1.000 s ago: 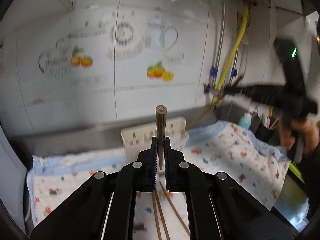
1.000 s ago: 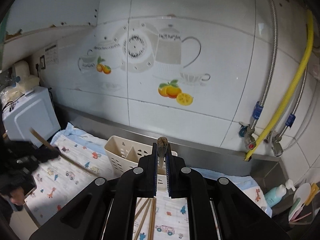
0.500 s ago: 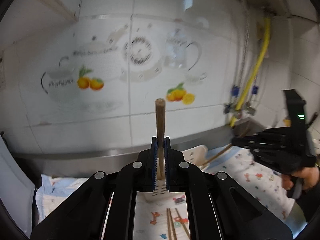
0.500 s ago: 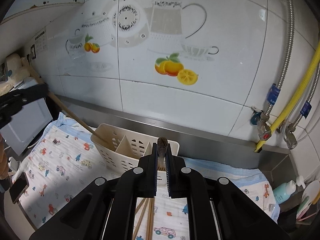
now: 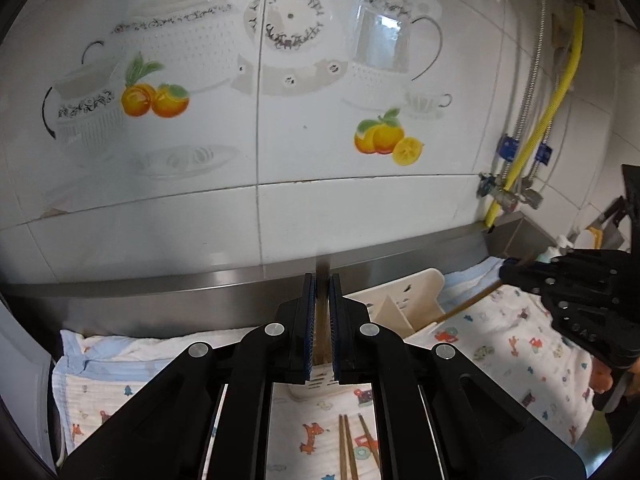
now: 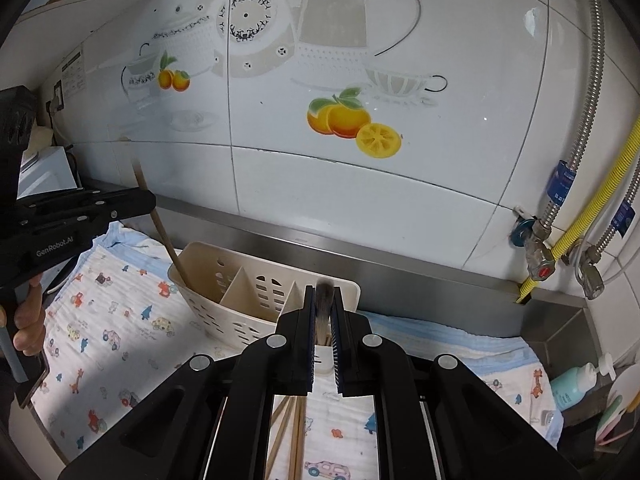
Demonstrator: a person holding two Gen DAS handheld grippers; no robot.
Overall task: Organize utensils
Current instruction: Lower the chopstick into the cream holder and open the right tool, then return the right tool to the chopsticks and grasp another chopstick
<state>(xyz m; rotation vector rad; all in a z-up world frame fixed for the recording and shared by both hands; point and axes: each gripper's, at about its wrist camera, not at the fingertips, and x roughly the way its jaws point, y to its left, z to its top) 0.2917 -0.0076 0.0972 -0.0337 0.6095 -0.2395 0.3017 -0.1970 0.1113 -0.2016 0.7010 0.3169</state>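
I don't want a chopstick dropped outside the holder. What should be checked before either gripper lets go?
1. Left gripper clamped on its chopstick: ok, the stick sits between the closed pads.
2. Left chopstick's lower end inside the caddy: ok, in the right wrist view it enters the leftmost compartment.
3. Right gripper clamped on its chopstick: ok.
4. Right chopstick's lower end over a compartment: cannot tell from the right wrist view; the left wrist view shows it slanting toward the caddy's right end.
5. Caddy upright on the printed cloth: ok.
6. Loose chopsticks remaining on the cloth: not ok, several still lie there.
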